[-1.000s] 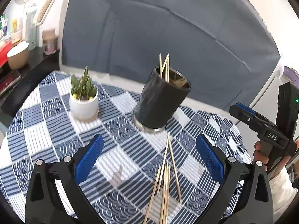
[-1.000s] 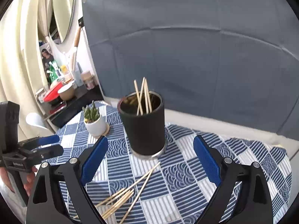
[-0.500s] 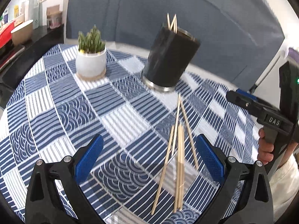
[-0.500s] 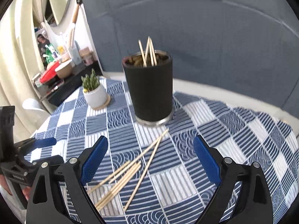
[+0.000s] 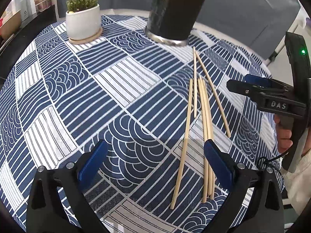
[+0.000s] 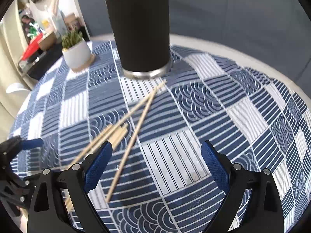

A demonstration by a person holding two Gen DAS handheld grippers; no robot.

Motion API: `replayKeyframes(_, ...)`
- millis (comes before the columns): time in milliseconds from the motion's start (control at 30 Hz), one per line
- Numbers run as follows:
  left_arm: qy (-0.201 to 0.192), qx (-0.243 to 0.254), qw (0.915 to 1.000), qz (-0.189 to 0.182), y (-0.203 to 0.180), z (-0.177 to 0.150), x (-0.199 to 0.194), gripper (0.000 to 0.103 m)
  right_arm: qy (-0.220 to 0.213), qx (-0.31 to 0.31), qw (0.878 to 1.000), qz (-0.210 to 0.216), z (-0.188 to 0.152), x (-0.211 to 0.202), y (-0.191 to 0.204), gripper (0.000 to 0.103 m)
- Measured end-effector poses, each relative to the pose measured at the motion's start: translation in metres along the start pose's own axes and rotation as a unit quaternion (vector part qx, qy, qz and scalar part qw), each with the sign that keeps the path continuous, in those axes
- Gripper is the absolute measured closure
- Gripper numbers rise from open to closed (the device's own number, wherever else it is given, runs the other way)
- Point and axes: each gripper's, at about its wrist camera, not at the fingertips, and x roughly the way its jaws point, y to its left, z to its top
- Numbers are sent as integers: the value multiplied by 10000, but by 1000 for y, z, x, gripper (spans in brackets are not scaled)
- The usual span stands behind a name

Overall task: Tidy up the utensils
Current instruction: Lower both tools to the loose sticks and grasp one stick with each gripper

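Note:
Several wooden chopsticks [image 5: 204, 120] lie loose on the blue-and-white patterned tablecloth [image 5: 97, 97], in front of a black cylindrical holder [image 5: 175, 9] with a metal base. The holder [image 6: 140, 31] has a few chopsticks standing in it. My left gripper [image 5: 155, 155] is open and empty, low over the cloth; its right finger sits over the near ends of the sticks. My right gripper [image 6: 156, 159] is open and empty, low over the cloth, with the loose chopsticks [image 6: 128, 120] at its left finger. The right gripper also shows in the left wrist view [image 5: 243, 85], to the right of the sticks.
A small succulent in a white pot [image 5: 83, 23] stands on a wooden coaster left of the holder; it also shows in the right wrist view [image 6: 76, 53]. A grey backdrop is behind the round table. A cluttered dark shelf [image 6: 35, 48] is at the far left.
Both grippers have dropped down and moved in toward the loose chopsticks; the holder now looms higher in each view. Both stay open. The chopsticks have not moved.

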Motion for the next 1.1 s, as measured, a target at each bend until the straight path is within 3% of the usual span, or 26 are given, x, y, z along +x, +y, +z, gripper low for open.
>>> replayKeyframes(367, 365, 674, 9941, 764, -18, 4, 19, 6, 421, 51, 9990, -117, -1, 29, 3, 15)
replayKeyframes(533, 507, 527, 9932, 905, -14, 12, 24, 4, 511, 82, 9983, -257, 2, 35, 1, 8)
replayKeyframes(833, 232, 585, 9940, 897, -16, 6, 24, 4, 590, 89, 9978, -272, 3, 37, 1, 7)
replayKeyframes(1100, -31, 163, 9936, 1120, -18, 6, 27, 4, 669, 186, 9971, -326, 6, 40, 0, 7)
